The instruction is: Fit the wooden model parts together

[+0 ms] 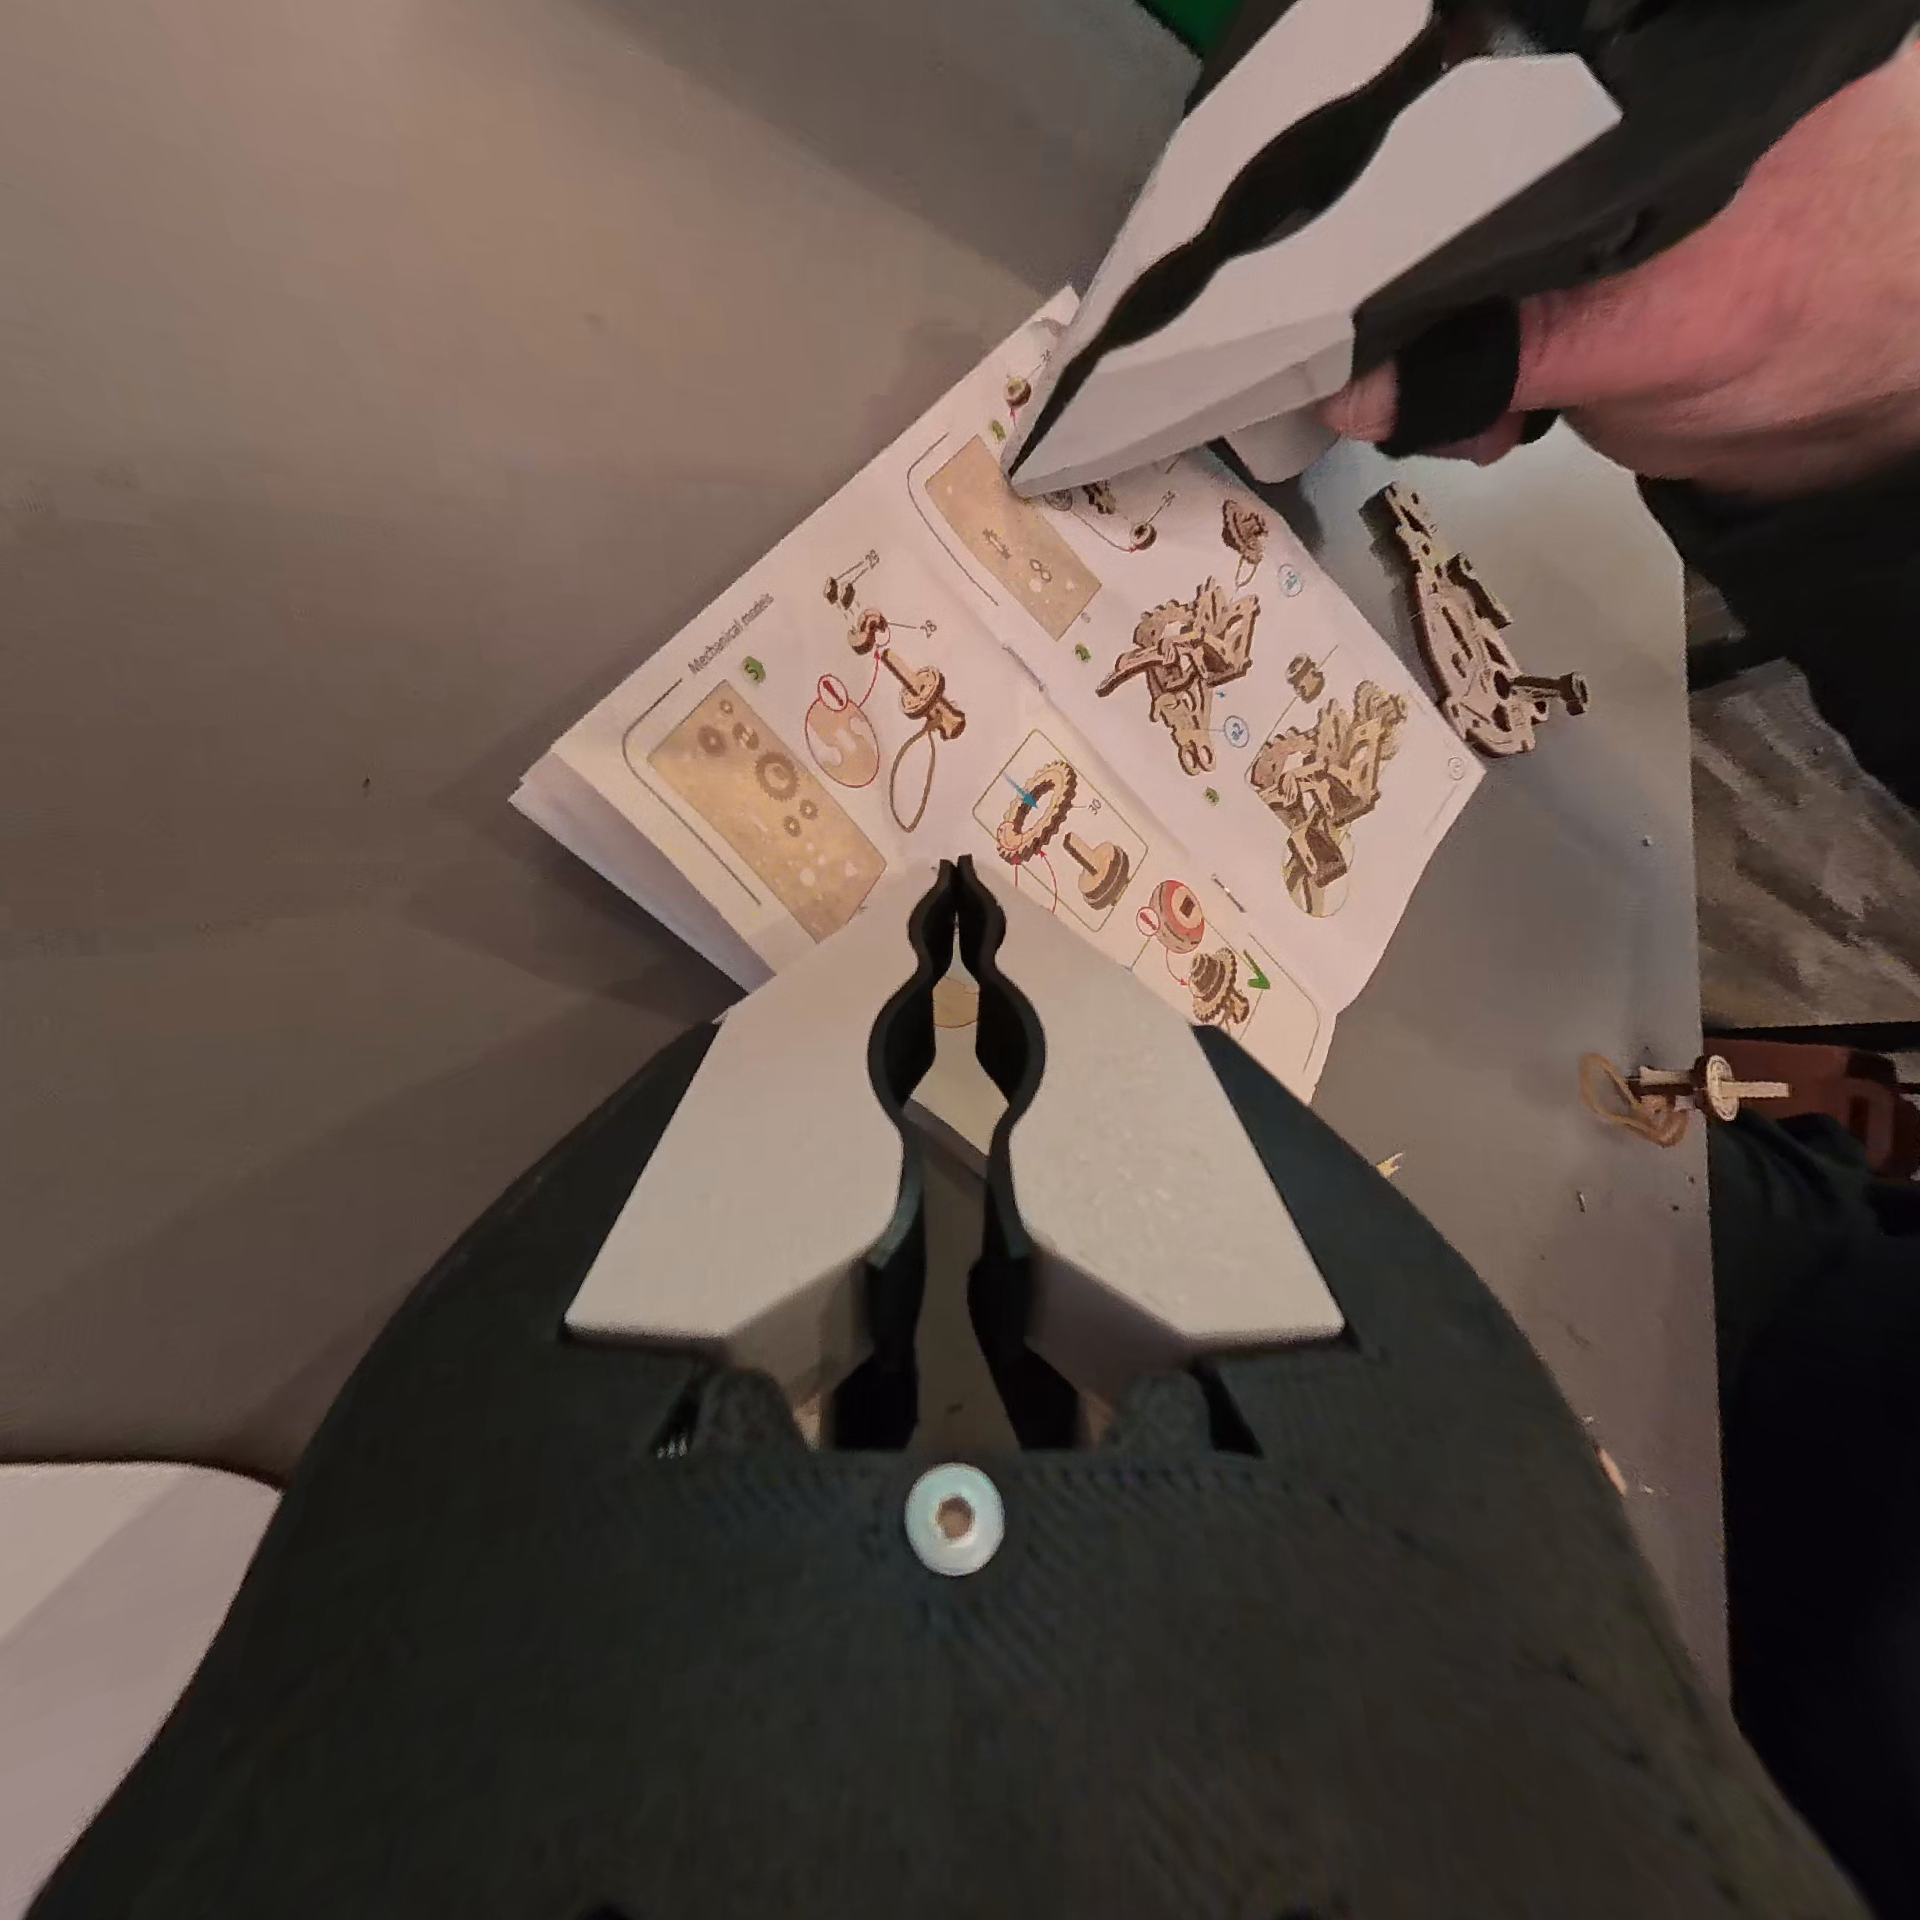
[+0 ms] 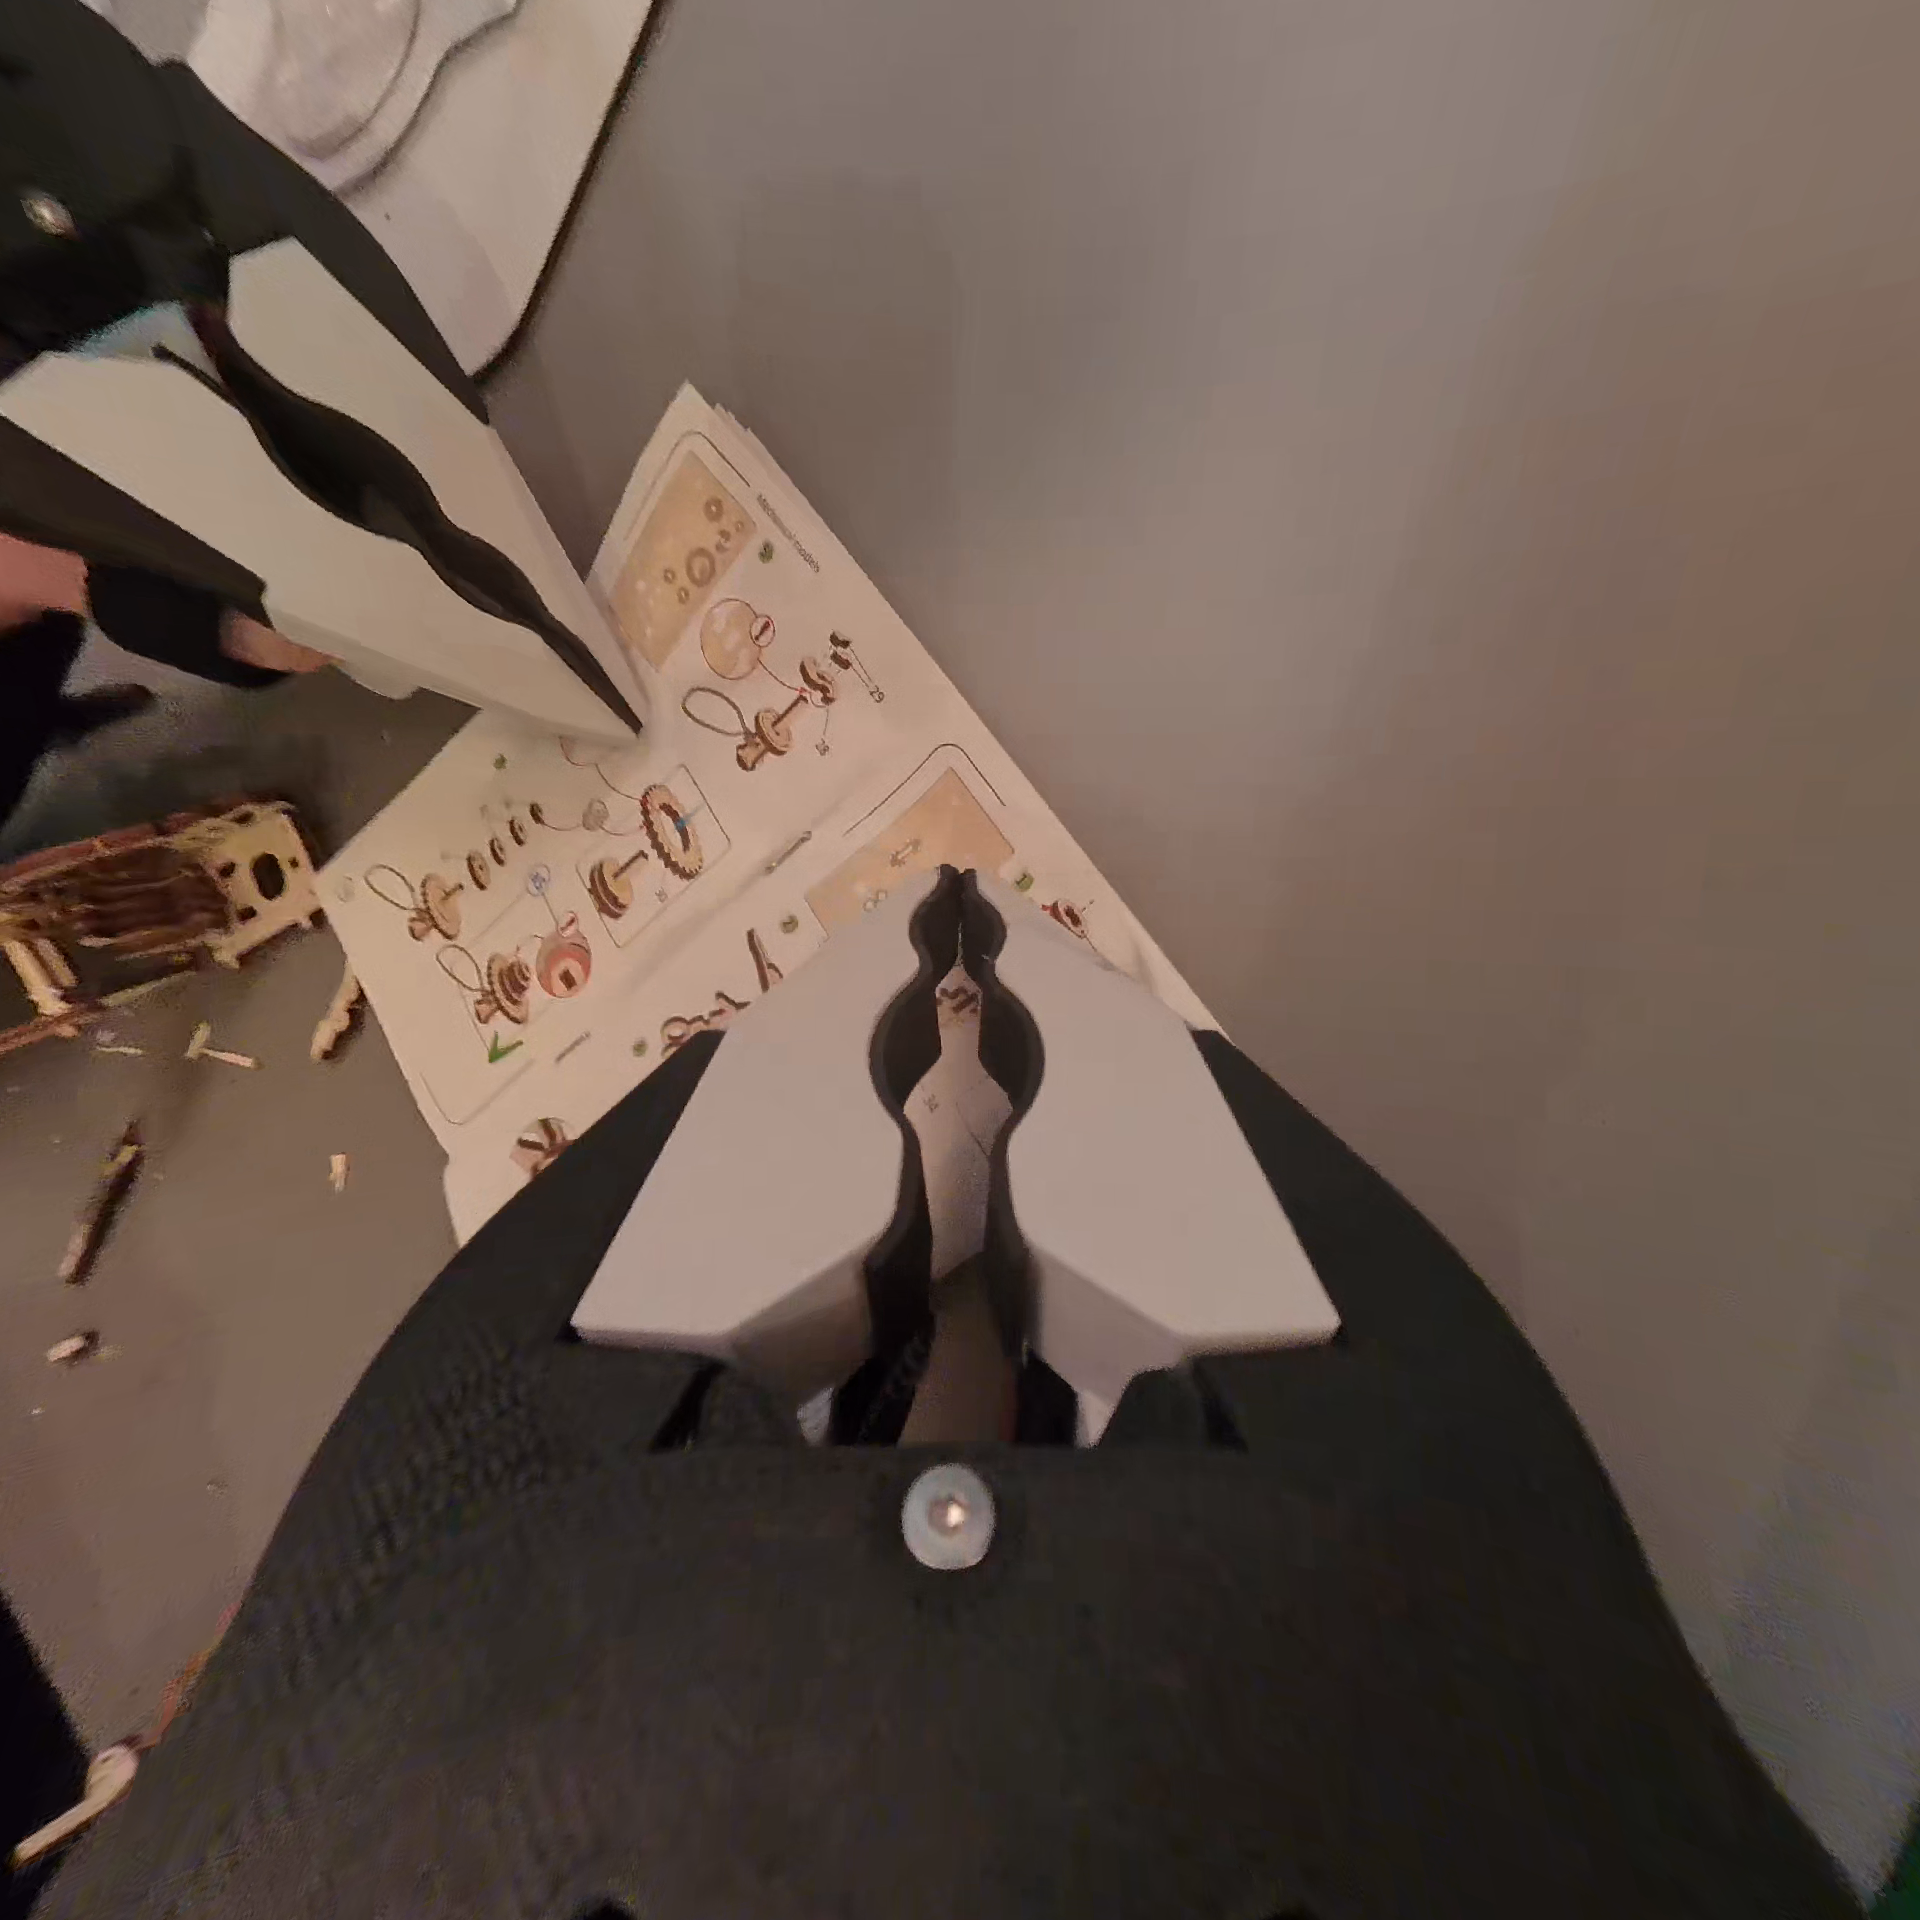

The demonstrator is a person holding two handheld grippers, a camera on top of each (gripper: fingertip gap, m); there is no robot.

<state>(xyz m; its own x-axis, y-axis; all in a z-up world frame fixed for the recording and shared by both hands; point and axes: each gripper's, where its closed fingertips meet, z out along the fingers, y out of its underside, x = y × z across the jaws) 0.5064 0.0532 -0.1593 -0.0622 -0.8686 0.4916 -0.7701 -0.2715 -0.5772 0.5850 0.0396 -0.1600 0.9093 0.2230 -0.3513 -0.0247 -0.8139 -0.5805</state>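
Both grippers rest pressed together and empty on the open white instruction booklet [image 1: 997, 665]; the brown wooden model part [image 1: 1475, 634] lies beyond its edge, nearer the right gripper [image 1: 1023, 468] than the left gripper [image 1: 961, 868].

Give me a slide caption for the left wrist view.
Both shut grippers, left and right, press tips on the open instruction booklet.
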